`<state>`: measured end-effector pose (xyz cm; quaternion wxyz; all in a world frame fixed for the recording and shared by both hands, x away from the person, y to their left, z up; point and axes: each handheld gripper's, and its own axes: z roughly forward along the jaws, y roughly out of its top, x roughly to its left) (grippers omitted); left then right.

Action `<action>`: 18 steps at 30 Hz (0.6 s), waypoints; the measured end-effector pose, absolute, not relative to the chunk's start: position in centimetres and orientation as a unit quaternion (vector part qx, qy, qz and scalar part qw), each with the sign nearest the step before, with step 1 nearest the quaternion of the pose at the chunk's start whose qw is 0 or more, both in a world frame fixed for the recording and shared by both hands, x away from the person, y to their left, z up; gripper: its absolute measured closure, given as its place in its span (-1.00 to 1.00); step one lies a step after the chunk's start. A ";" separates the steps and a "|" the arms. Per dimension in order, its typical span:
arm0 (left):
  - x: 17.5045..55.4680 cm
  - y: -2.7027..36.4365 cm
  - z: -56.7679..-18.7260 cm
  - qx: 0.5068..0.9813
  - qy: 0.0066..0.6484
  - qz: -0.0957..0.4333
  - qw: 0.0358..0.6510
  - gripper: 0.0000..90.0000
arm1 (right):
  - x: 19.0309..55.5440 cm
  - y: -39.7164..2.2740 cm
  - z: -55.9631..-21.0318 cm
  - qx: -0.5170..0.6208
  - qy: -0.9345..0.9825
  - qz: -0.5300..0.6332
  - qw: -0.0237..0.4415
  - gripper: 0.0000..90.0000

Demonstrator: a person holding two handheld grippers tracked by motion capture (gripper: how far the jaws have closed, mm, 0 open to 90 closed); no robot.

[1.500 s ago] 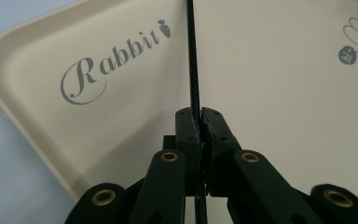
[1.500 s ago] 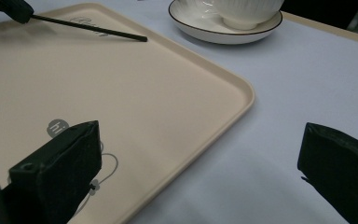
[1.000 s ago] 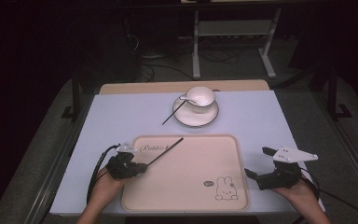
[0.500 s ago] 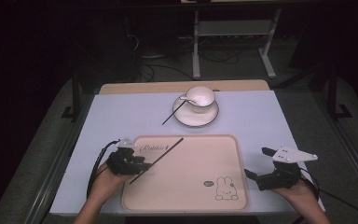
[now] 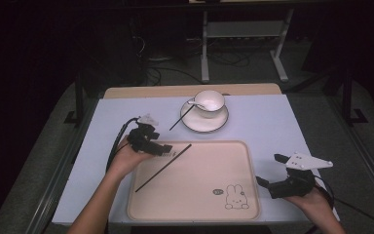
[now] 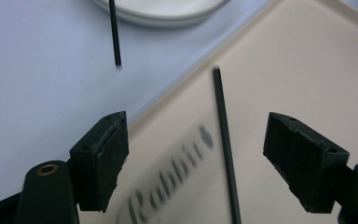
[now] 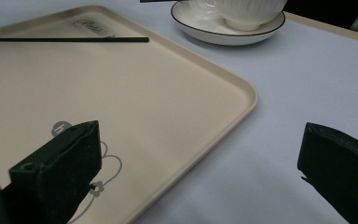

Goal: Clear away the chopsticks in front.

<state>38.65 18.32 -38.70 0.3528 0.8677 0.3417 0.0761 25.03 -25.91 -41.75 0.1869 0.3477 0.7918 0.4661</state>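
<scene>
Tray (image 5: 214, 170) chopstick (image 5: 163, 168) — under left gripper (image 5: 168, 152)

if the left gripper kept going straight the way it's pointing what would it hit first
Probably the second black chopstick leaning on the saucer. The left gripper stands open over the tray's chopstick; height is hard to judge, so it might pass above.

The tray (image 5: 195, 195) looks like smooth, matt plastic in a pale cream colour, and the thin black stick (image 5: 163, 167) on it looks smooth and dull. The cup (image 5: 210, 101) and saucer (image 5: 204, 124) are shiny white china. The table (image 5: 272, 122) has a smooth, matt, pale blue top with a wooden edge at the far side
</scene>
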 end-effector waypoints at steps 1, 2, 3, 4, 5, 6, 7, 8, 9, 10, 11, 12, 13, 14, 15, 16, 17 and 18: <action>39.3 18.0 -38.5 0.869 0.340 0.079 0.352 -0.51 | 25.0 -25.9 -41.8 0.348 0.791 0.467 0.187 -1.00; 39.9 17.6 -38.3 0.869 0.340 0.080 0.351 -0.51 | 25.0 -26.0 -41.7 0.348 0.791 0.467 0.187 -1.00; 40.6 17.3 -38.2 0.870 0.339 0.078 0.350 -0.51 | 25.0 -26.0 -41.7 0.348 0.791 0.467 0.187 -1.00; 41.2 17.1 -38.0 0.870 0.340 0.078 0.349 -0.51 | 25.0 -26.0 -41.7 0.347 0.791 0.468 0.187 -1.00; 41.2 17.1 -38.0 0.870 0.340 0.078 0.349 -0.50 | 25.0 -26.0 -41.7 0.347 0.791 0.468 0.187 -1.00; 42.3 16.5 -37.8 0.871 0.337 0.089 0.348 -0.48 | 25.0 -25.9 -41.7 0.347 0.791 0.468 0.186 -1.00; 42.9 16.2 -37.7 0.871 0.335 0.093 0.347 -0.45 | 25.0 -26.0 -41.7 0.346 0.791 0.468 0.186 -1.00; 42.9 16.2 -37.7 0.871 0.335 0.093 0.347 -0.43 | 25.0 -26.0 -41.7 0.346 0.791 0.468 0.186 -1.00; 43.7 15.8 -37.6 0.872 0.333 0.098 0.344 -0.43 | 25.0 -26.0 -41.7 0.347 0.791 0.469 0.186 -1.00; 44.5 15.4 -37.5 0.873 0.333 0.102 0.342 -0.34 | 25.0 -26.0 -41.7 0.348 0.790 0.470 0.186 -1.00; 45.0 15.1 -37.5 0.874 0.329 0.107 0.340 -0.31 | 25.0 -26.0 -41.8 0.348 0.790 0.470 0.186 -1.00; 45.7 14.8 -37.5 0.874 0.330 0.112 0.340 -0.26 | 25.0 -26.0 -41.8 0.348 0.790 0.470 0.185 -1.00; 46.0 14.6 -37.5 0.872 0.331 0.113 0.342 -0.21 | 25.0 -26.0 -41.8 0.348 0.790 0.470 0.185 -1.00; 46.5 14.4 -37.5 0.871 0.332 0.115 0.344 -0.13 | 25.0 -26.0 -41.8 0.348 0.790 0.470 0.185 -1.00; 47.0 14.1 -37.5 0.869 0.333 0.119 0.347 -0.04 | 25.0 -26.0 -41.8 0.348 0.790 0.470 0.185 -1.00; 47.5 13.7 -37.5 0.868 0.332 0.124 0.347 0.04 | 25.0 -26.0 -41.8 0.348 0.790 0.471 0.185 -1.00; 47.9 13.3 -37.5 0.868 0.332 0.130 0.346 0.15 | 25.0 -26.0 -41.8 0.347 0.789 0.472 0.185 -1.00; 48.2 13.1 -37.6 0.866 0.333 0.134 0.349 0.23 | 25.0 -26.1 -41.7 0.348 0.789 0.472 0.185 -1.00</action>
